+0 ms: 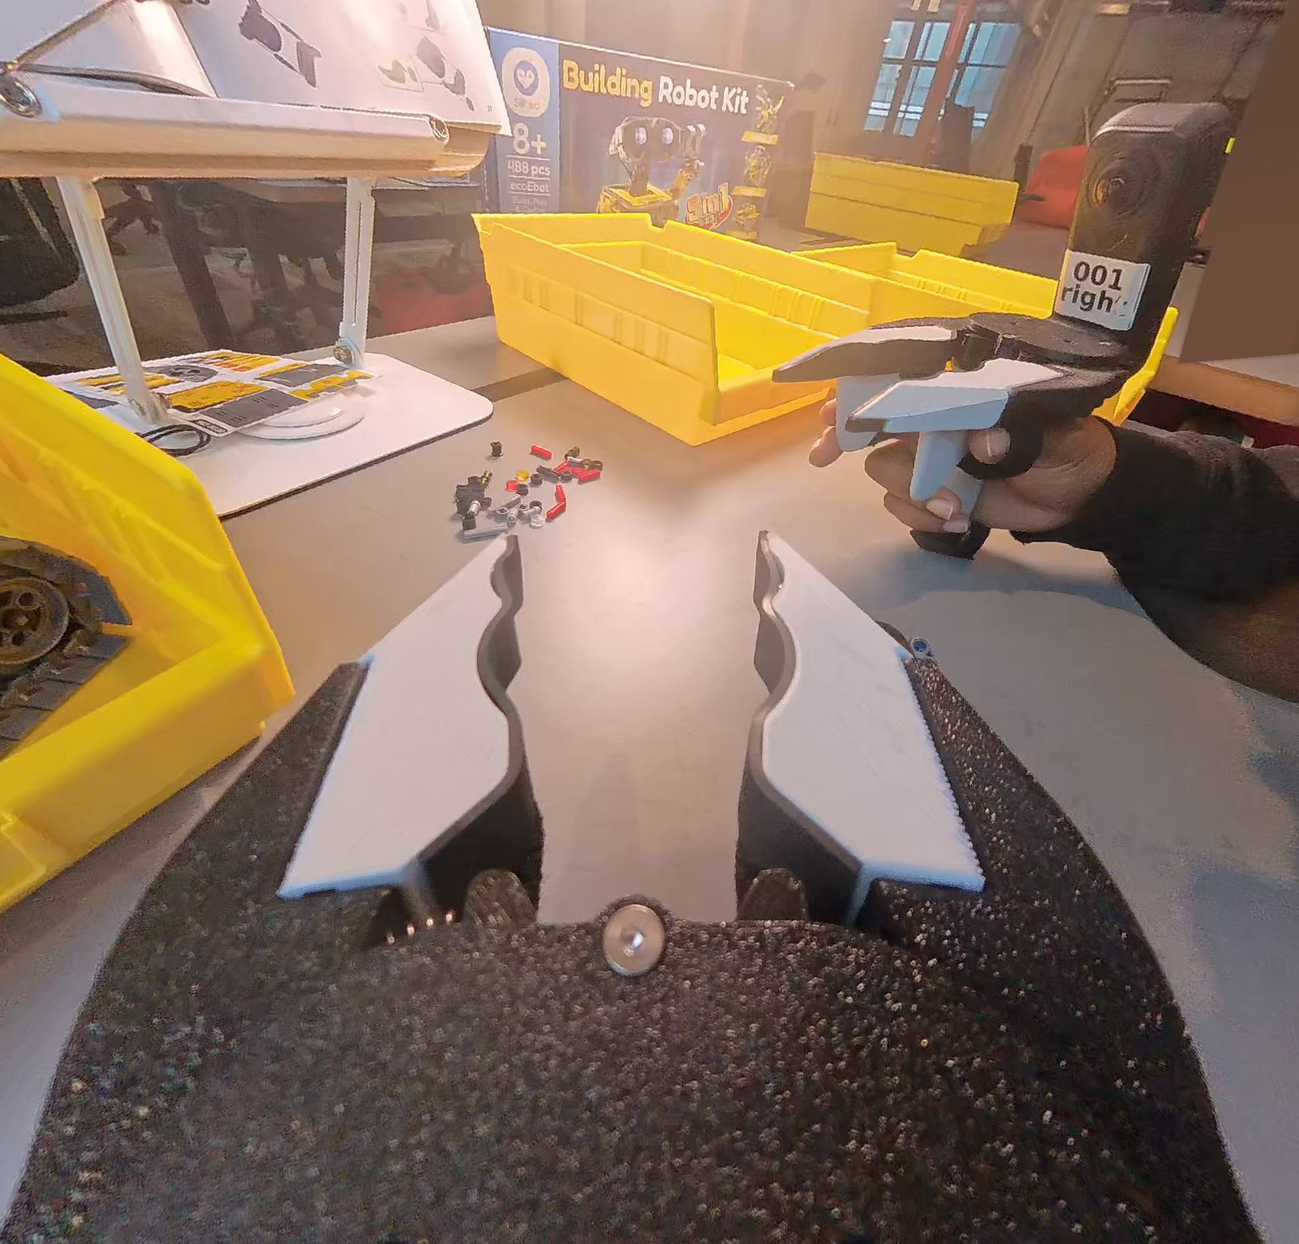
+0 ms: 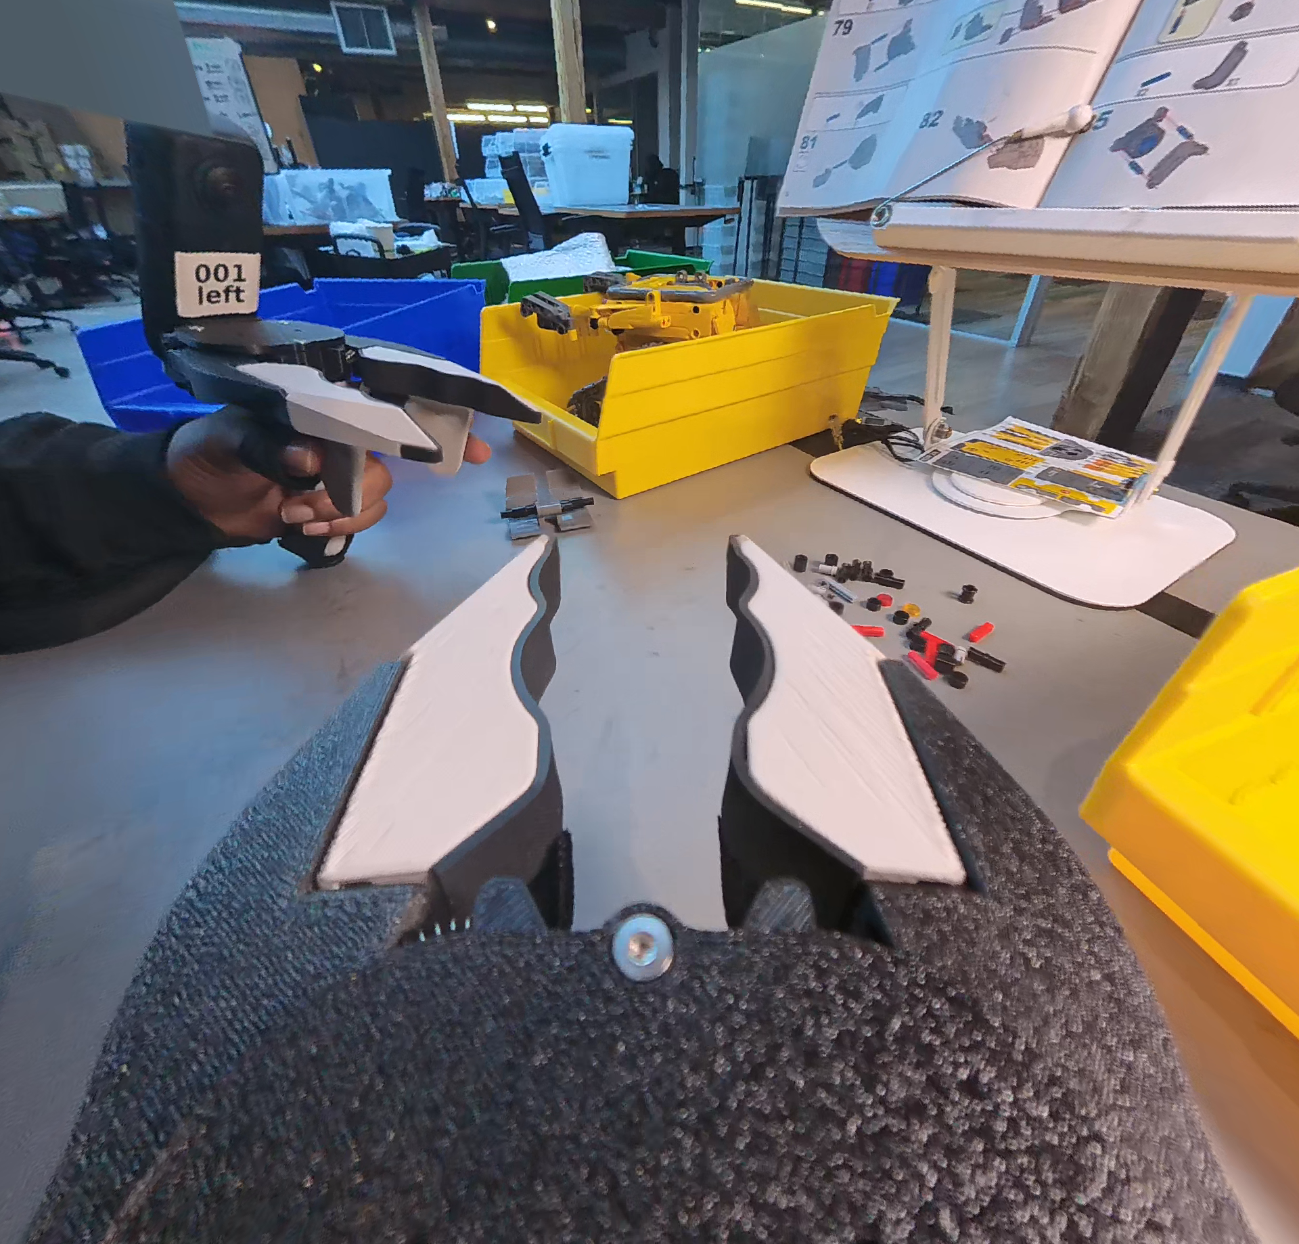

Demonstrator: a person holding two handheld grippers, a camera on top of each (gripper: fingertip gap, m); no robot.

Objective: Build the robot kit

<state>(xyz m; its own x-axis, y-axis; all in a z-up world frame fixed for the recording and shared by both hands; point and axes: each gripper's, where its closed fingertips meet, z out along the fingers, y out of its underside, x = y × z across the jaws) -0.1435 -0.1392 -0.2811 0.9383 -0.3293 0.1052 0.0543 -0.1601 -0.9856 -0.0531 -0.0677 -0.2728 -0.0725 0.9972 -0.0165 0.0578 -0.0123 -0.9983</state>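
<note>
My left gripper (image 1: 638,542) is open and empty, low over the grey table (image 1: 632,648). A small pile of black, red and grey building parts (image 1: 527,489) lies just beyond its left fingertip. My right gripper (image 2: 643,542) is open and empty too. A small grey and black assembly (image 2: 548,507) lies just beyond its left fingertip, and the parts pile (image 2: 907,619) is to its right. Each gripper shows in the other's view, held in a hand: the right one (image 1: 815,401) and the left one (image 2: 481,433).
A yellow bin (image 2: 703,408) holds a yellow and black tracked model (image 2: 661,310); it shows at the left edge (image 1: 140,577). A divided yellow bin (image 1: 618,338) stands behind the pile. A white stand (image 2: 1019,542) holds an open manual (image 2: 984,85). A kit box (image 1: 654,141), blue bin (image 2: 281,324).
</note>
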